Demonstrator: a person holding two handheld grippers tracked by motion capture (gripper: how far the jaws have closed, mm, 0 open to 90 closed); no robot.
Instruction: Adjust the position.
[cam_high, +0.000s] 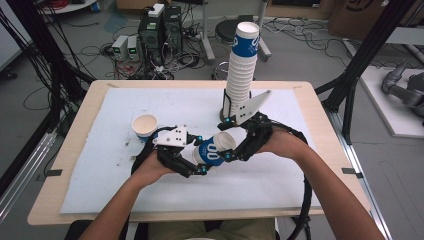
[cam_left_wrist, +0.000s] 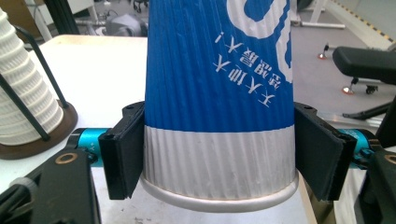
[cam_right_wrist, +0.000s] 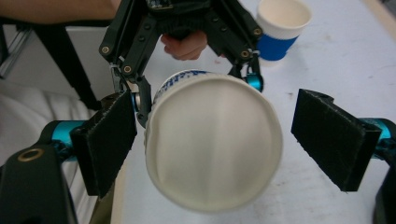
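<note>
1 held cup (cam_high: 215, 150), 1 loose cup (cam_high: 144, 126), 1 stack (cam_high: 241, 70).

Cup stack (cam_high: 242, 70) blocks the far middle; loose cup (cam_high: 144, 126) blocks left.

Mid-table, the held cup (cam_high: 216, 148) lies tipped on its side between the two grippers, above the white mat (cam_high: 100, 180). The left gripper (cam_high: 196, 161) sits on its left, jaws on either side of the cup's wall near the rim end. The right gripper (cam_high: 229, 139) sits on its right, facing the cup's open mouth, pads either side and clear of it. Behind that, toward the far edge, the tall cup stack (cam_high: 241, 70) stands upright in its holder (cam_high: 224, 116) on the mat. Left of the left gripper, a single cup (cam_high: 144, 126) stands upright, mouth up, well apart from the stack. The mat covers most of the table (cam_high: 65, 145).
</note>
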